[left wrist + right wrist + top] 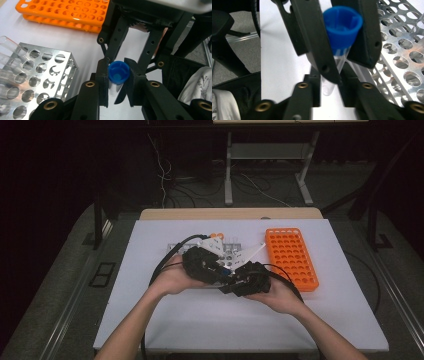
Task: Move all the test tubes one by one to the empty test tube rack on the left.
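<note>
Over the white table (200, 320), just in front of the metal rack (37, 75) and well left of the orange rack (290, 257): meeting nose to nose around one clear tube (338, 57). With the left gripper (117, 68), clamped tight on the blue cap (118, 74), one pad on each side, nothing slack there. With the right gripper (329, 83), reaching in from the opposite side and flanking the lower end of the tube, well below the cap; cannot tell from the blur whether those pads press on the plastic or merely stand beside it. Held roughly upright, cap uppermost, long axis running from the left jaws above down to the right jaws beneath, clear of the table and of both racks. Looks like a handover from one gripper to the other, with the grip on the cap already secure. Next, probably: freeing the lower end and backing the right hand off sideways, across the axis and never along it, to avoid dragging the tube out of its cap or tilting it against the left pads
</note>
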`<state>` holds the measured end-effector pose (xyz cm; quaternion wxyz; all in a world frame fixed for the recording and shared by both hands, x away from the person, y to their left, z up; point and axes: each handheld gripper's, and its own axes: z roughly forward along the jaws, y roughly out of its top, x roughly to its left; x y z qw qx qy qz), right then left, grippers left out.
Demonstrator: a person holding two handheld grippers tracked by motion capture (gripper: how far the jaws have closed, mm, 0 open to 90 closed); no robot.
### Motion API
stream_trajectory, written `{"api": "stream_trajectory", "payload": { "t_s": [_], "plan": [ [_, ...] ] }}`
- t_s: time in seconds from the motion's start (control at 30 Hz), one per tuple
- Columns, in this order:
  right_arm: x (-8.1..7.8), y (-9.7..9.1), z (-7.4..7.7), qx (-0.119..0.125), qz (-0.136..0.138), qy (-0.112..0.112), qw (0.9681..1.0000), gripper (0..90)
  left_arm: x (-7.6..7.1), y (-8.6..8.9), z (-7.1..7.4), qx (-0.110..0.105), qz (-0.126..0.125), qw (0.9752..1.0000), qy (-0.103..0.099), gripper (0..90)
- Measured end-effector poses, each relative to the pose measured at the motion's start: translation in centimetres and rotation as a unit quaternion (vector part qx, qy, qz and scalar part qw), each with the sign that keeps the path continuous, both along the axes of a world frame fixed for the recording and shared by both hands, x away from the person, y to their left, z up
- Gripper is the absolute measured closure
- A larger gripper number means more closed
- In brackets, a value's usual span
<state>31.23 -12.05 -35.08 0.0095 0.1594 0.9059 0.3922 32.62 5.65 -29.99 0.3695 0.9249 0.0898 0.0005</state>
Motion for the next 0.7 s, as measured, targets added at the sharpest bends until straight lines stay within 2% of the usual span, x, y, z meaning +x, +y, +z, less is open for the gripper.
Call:
{"api": "stream_trajectory", "payload": {
  "t_s": [0.17, 0.33, 0.5, 0.53, 0.57, 0.67, 0.7],
  "plan": [
    [0.2, -0.8, 0.2, 0.007, -0.018, -0.011, 0.9998, 57.3, 0.5, 1.2, 0.5, -0.007, 0.023, 0.9997, -0.006, 73.4],
    [0.4, -1.9, 0.5, 0.023, -0.042, -0.019, 0.9987, 41.8, 1.1, 2.5, 1.0, -0.011, 0.046, 0.9988, -0.014, 73.3],
    [0.7, -3.2, 0.5, 0.037, -0.072, -0.013, 0.9966, 23.2, 1.9, 3.9, 1.6, -0.013, 0.068, 0.9973, -0.025, 73.3],
    [0.7, -3.5, 0.5, 0.040, -0.077, -0.011, 0.9962, 16.4, 2.1, 4.1, 1.7, -0.014, 0.074, 0.9968, -0.026, 73.4],
    [0.8, -3.8, 0.5, 0.045, -0.075, -0.004, 0.9962, 11.3, 2.2, 4.4, 1.8, -0.015, 0.078, 0.9964, -0.027, 73.4],
    [0.9, -4.6, 0.3, 0.056, -0.085, 0.004, 0.9948, 6.7, 2.8, 5.0, 2.1, -0.017, 0.094, 0.9949, -0.032, 73.4],
    [0.8, -4.8, 0.2, 0.056, -0.082, 0.004, 0.9950, 0.5, 3.0, 5.2, 2.2, -0.016, 0.097, 0.9945, -0.034, 73.4]
  ]
}}
